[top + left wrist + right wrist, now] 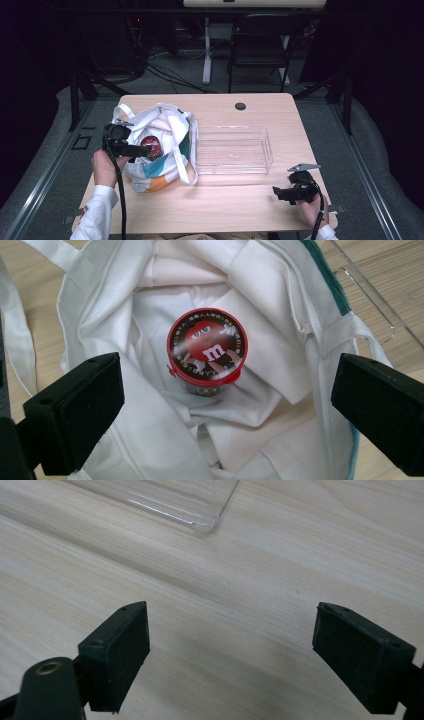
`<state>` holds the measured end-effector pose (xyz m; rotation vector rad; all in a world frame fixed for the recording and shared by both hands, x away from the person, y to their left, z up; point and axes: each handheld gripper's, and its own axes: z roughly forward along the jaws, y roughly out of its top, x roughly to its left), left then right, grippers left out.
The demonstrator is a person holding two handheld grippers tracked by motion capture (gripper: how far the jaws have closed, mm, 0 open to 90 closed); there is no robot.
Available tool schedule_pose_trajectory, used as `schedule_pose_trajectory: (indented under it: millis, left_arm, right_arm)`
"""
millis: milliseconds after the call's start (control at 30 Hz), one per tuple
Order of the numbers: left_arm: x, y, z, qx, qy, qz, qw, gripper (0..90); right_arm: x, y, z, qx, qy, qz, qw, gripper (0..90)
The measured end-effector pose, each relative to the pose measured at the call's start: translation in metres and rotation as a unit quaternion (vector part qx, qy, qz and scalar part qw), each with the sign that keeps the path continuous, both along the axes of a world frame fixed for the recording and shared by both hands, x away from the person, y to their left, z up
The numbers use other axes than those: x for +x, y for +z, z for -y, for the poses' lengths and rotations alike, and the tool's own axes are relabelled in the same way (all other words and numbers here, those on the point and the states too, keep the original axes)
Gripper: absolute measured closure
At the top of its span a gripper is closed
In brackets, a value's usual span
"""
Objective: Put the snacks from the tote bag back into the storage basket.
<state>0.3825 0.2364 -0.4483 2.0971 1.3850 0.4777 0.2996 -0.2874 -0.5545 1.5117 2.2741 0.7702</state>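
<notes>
Looking early still: your left gripper [220, 390] hangs wide open over the candy tub [207, 347] inside the tote bag [100, 405], nothing grabbed, the clear tray [234, 150] beside the bag seemingly empty, right gripper [240, 655] open too.

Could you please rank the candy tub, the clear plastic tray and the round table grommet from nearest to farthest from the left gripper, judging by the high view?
From the left gripper:
1. Candy tub, inside the tote bag, at the jaws.
2. Clear plastic tray, table centre.
3. Table grommet, far edge.
</notes>
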Motion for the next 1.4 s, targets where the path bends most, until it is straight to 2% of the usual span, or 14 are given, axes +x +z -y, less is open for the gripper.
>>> schedule_pose_trajectory:
  millis: [33,233,600,700,1000,1200,1400]
  left_arm:
    - [0.004,-0.002,0.0,-0.003,-0.001,-0.008,1.0,0.8]
    - [0.016,-0.006,0.001,-0.012,-0.001,-0.023,0.9997,0.8]
    - [0.037,-0.019,0.006,-0.002,0.001,-0.051,0.9987,0.8]
    - [0.042,-0.023,0.007,-0.008,0.001,-0.057,0.9983,0.9]
    - [0.054,-0.029,0.01,0.006,-0.003,-0.072,0.9974,1.6]
    - [0.063,-0.036,0.014,0.013,-0.009,-0.09,0.9958,2.1]
    - [0.068,-0.041,0.015,0.021,-0.009,-0.1,0.9947,4.1]
  right_arm:
    - [0.0,0.0,0.0,0.0,-0.001,-0.001,1.0,14.8]
    - [0.0,0.0,0.0,-0.001,-0.002,0.0,1.0,14.8]
    - [0.0,-0.001,0.0,0.001,-0.001,-0.002,1.0,14.8]
    - [0.0,-0.001,0.0,0.002,-0.001,0.0,1.0,14.8]
    - [-0.001,0.0,0.001,0.002,0.002,0.0,1.0,14.8]
    - [-0.001,0.0,0.001,0.003,0.001,-0.001,1.0,14.8]
    - [-0.001,-0.001,0.001,0.002,0.001,-0.002,1.0,14.8]
